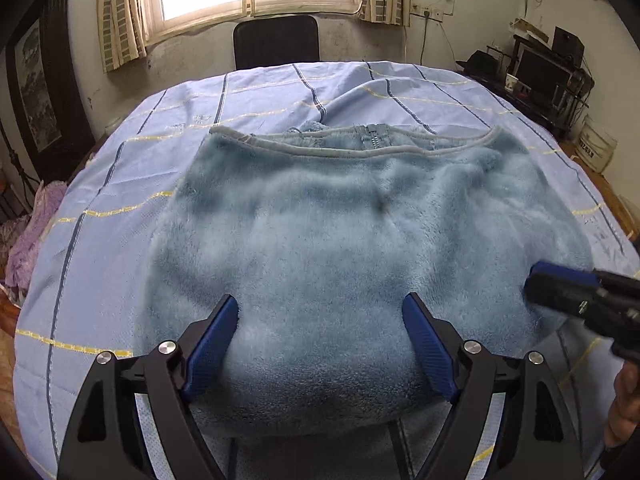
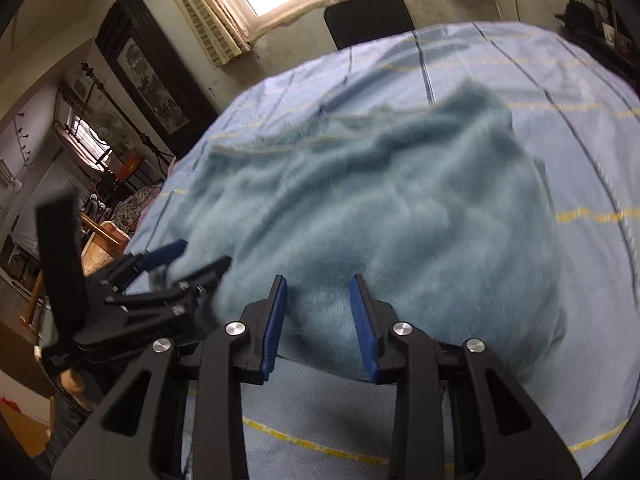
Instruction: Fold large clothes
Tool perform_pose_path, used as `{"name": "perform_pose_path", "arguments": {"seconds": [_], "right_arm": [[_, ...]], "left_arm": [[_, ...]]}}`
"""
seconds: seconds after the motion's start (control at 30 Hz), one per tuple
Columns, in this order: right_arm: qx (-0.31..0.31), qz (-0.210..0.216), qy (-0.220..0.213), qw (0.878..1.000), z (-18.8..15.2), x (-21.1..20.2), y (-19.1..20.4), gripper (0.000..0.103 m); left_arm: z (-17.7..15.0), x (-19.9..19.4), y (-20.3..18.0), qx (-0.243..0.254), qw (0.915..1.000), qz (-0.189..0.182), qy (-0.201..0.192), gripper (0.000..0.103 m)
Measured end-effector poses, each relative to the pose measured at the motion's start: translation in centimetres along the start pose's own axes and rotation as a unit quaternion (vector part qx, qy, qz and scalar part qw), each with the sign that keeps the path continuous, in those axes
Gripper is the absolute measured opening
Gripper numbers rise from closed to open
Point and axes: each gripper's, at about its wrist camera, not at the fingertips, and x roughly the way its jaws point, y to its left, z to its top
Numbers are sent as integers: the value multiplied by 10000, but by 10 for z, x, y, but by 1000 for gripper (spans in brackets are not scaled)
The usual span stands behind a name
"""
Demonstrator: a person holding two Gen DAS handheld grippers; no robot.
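Bedsheet (image 1: 280, 92), pale blue with checked lines, is being used as the folding surface. Fleece garment (image 1: 340, 240), blue-grey and zippered, is lying folded at its centre, trimmed hem away from the person. Left gripper (image 1: 320, 308) is being held with jaws wide apart over the near fold, gripping nothing. Right gripper (image 2: 319, 288) is likewise being held spread over the near right edge, empty. For a clean fold, both near corners should probably be pinched through all layers, then lifted evenly.
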Motion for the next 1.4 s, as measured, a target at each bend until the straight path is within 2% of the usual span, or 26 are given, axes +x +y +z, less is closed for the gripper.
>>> {"name": "perform_pose_path", "arguments": {"seconds": [0.17, 0.3, 0.33, 0.47, 0.6, 0.67, 0.77, 0.9, 1.03, 1.1, 1.2, 1.3, 1.4], "right_arm": [[112, 122, 65, 9998, -3, 8, -9, 31], [213, 337, 46, 9992, -2, 5, -16, 31], [301, 432, 18, 9986, -2, 2, -18, 33], [735, 824, -374, 9932, -6, -27, -28, 57], [1051, 1066, -850, 9851, -19, -60, -41, 57], [1124, 962, -839, 9854, -26, -67, -46, 51], [1507, 457, -638, 9855, -38, -69, -61, 36], [1880, 244, -476, 9807, -55, -68, -76, 36], [2190, 402, -357, 9742, -62, -63, -85, 37], [2356, 441, -336, 9703, -57, -57, -86, 48], [2599, 447, -335, 9640, -50, -47, -83, 50], [2867, 303, -538, 9560, -44, -40, -83, 50], [3110, 194, -826, 9466, -40, -36, -89, 50]], "left_arm": [[-2, 12, -3, 29, 9997, 229, 28, 98], [-1, 15, 2, -46, 9998, 167, 22, 100], [-1, 14, 2, -63, 9998, 162, 1, 100], [3, -1, 4, -189, 9998, 41, -108, 94], [15, -15, -8, -219, 9996, -70, -187, 94], [21, -19, -22, -68, 9997, -55, -246, 94], [24, -16, -39, 56, 9997, -40, -242, 94], [18, -3, -44, 50, 9998, 20, -175, 94], [15, 9, -29, -160, 9998, -13, -65, 94], [17, 8, -23, -253, 9996, 29, -92, 92], [21, -2, -13, -454, 9987, -81, -207, 90], [27, -3, -4, -592, 9979, -77, -250, 90], [24, 10, 1, -683, 9976, -81, -42, 90]]}}
